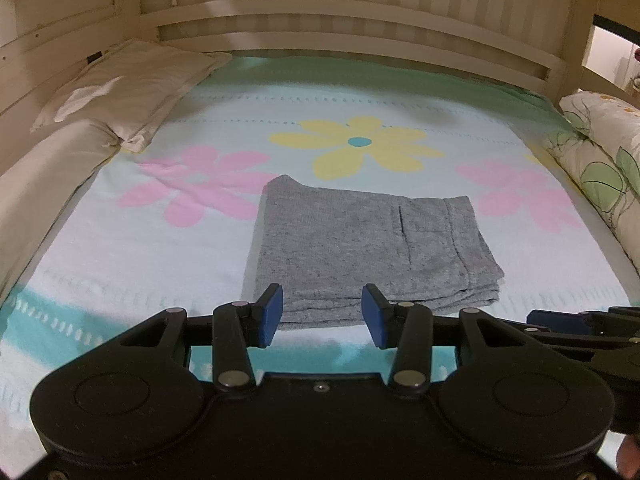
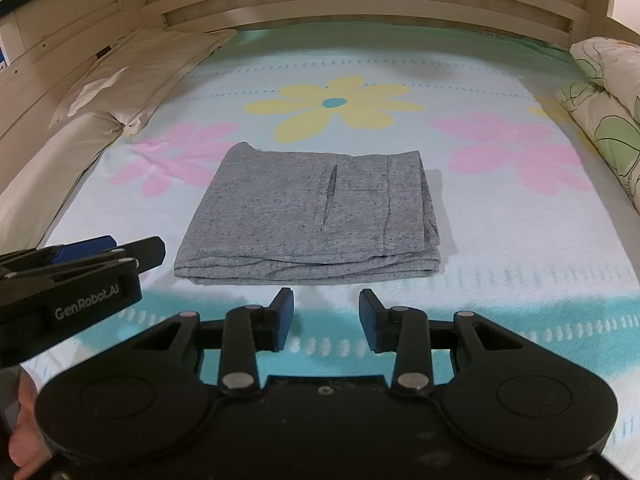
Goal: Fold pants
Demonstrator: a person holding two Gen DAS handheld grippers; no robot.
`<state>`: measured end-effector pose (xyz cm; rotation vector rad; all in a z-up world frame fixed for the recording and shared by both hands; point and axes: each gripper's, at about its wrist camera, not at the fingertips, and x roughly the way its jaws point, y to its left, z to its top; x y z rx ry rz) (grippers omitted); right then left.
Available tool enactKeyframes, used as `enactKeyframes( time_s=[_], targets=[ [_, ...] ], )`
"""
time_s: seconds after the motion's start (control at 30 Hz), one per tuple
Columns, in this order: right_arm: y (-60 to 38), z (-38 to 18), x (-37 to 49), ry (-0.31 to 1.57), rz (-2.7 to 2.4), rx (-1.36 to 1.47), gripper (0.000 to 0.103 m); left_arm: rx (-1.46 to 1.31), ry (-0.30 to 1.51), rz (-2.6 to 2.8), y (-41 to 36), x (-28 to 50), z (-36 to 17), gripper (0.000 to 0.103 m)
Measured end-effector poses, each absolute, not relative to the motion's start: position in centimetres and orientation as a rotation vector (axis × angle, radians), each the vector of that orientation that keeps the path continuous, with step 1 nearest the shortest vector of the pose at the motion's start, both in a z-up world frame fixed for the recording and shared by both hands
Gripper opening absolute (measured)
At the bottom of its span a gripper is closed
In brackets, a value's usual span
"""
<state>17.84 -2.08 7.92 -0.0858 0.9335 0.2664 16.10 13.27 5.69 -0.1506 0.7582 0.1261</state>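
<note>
Grey heathered pants (image 1: 360, 248) lie folded into a flat square stack on the flowered bedspread (image 1: 160, 264), pocket slit up; they also show in the right wrist view (image 2: 304, 216). My left gripper (image 1: 322, 316) is open and empty, hovering just before the stack's near edge. My right gripper (image 2: 325, 318) is open and empty, a little short of the stack's near edge. The left gripper also shows in the right wrist view (image 2: 80, 256) at the left, and the right gripper appears at the right edge of the left wrist view (image 1: 560, 320).
White pillows (image 1: 124, 88) lie along the left side. A floral quilt roll (image 1: 600, 160) lies along the right. A slatted wooden headboard (image 1: 320, 12) closes the far end.
</note>
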Motion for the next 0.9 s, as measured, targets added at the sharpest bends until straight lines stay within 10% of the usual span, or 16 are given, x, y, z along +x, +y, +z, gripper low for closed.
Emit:
enactKeyframes(
  time_s=[0.9],
  targets=[
    [-1.56, 7.77, 17.34, 0.927, 0.272, -0.109, 0.039, -0.152, 0.774, 0.133, 13.08, 16.37, 5.43, 0.052]
  ],
)
